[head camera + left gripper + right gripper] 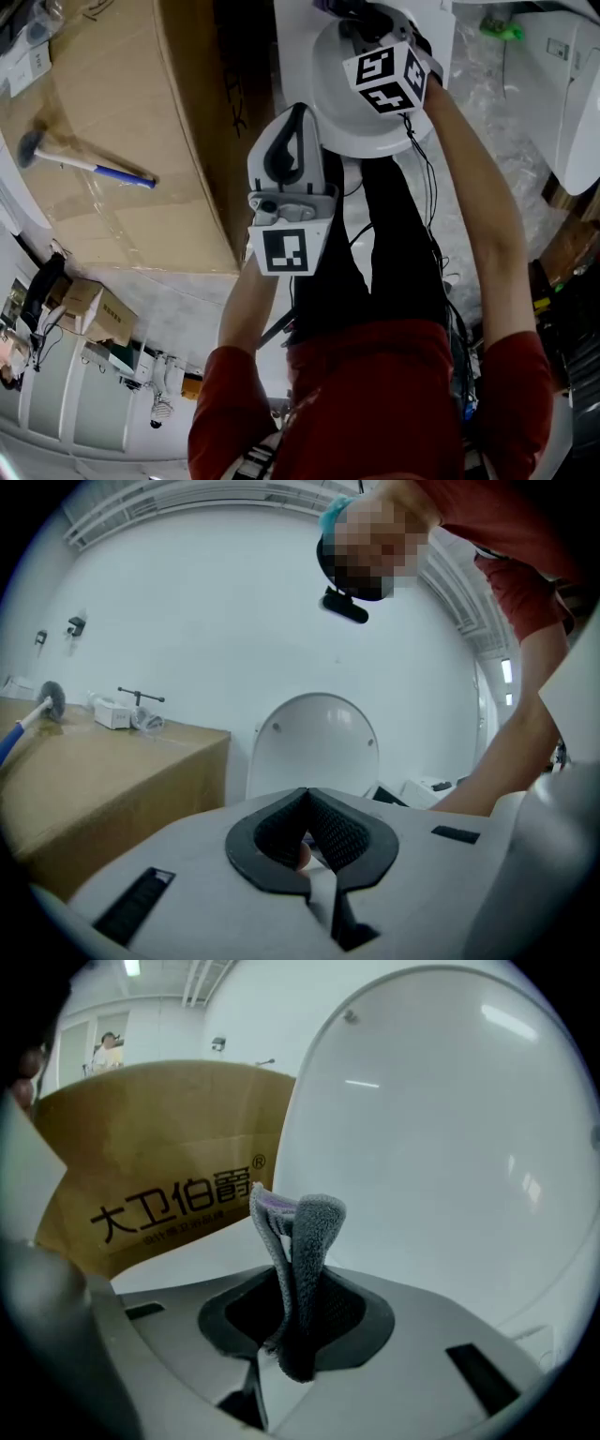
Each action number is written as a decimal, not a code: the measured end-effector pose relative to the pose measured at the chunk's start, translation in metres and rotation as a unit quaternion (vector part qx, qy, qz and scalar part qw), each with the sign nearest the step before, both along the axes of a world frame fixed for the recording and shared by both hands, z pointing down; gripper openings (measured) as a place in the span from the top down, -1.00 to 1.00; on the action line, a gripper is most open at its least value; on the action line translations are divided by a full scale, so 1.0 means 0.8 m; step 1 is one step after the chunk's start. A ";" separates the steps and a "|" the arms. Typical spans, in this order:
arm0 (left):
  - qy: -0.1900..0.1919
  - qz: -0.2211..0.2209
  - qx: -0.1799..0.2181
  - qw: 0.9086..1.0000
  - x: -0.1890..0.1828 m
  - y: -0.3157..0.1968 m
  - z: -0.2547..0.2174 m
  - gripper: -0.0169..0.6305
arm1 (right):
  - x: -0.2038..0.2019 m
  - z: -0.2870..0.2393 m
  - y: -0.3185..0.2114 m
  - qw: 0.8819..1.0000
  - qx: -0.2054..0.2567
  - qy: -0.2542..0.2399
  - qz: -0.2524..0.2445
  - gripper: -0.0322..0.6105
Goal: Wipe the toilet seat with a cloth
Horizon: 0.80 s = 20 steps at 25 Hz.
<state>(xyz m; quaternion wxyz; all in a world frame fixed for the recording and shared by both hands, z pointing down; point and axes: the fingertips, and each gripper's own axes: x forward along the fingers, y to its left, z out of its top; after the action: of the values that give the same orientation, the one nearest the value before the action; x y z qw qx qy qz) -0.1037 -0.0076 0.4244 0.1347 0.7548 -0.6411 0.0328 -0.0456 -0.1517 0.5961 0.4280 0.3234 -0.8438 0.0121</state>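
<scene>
- Two jaws of the right gripper (302, 1283) are pressed onto a grey cloth (305, 1232). They pinch it at its lower fold, so a doubled tongue of fabric stands up past the tips.
- That free end touches nothing in the right gripper view; it hangs in the air in front of the raised toilet lid (450, 1147).
- Just beyond the left gripper (307, 799), whose jaws are pressed together with nothing between them, the same lid stands upright. This gripper is held level and apart from the toilet.
- From above, the left gripper sits nearer the person, and the right one reaches further out over the white toilet (342, 127). That view does not separate seat from lid.
- As I judge it, the step in hand is bringing the cloth to the seat: the wipe is either not begun or between strokes, since no fabric lies on porcelain.
- The next move calls for tipping the right gripper down until the cloth's loose end flattens on the seat rim. It should then be drawn round the ring with steady pressure and the pinch kept firm.
- A pale band low beside the cloth may be that rim, though I cannot be sure.
- Beside the toilet stands a printed cardboard box (169, 1194), and on top of it lies a blue-handled tool (84, 161), well apart from the work.
</scene>
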 end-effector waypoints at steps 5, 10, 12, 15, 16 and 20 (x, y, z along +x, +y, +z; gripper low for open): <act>0.026 -0.007 0.008 1.000 0.010 -0.005 -0.061 0.91 | 0.044 -0.085 0.047 0.996 -0.008 -0.067 0.056 0.65; 0.017 -0.002 0.036 0.999 0.015 -0.011 -0.152 0.91 | 0.082 -0.202 0.093 0.987 -0.011 -0.127 0.094 0.65; 0.020 -0.007 0.046 0.999 0.016 -0.013 -0.196 0.91 | 0.099 -0.258 0.106 0.983 -0.007 -0.150 0.109 0.65; 0.025 -0.016 0.061 0.998 0.018 -0.013 -0.257 0.91 | 0.129 -0.339 0.122 0.974 0.004 -0.182 0.137 0.65; 0.036 -0.020 0.065 0.997 0.019 -0.012 -0.275 0.91 | 0.142 -0.364 0.126 0.972 0.013 -0.185 0.146 0.65; 0.065 -0.028 0.084 0.994 0.017 -0.007 -0.348 0.91 | 0.176 -0.460 0.143 0.962 0.059 -0.203 0.170 0.65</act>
<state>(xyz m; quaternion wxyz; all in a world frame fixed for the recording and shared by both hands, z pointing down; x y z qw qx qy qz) -0.0903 -0.0131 0.1462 0.1130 0.7460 -0.6521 -0.0735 0.0952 -0.0376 0.2281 0.2193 0.4776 -0.8448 0.1001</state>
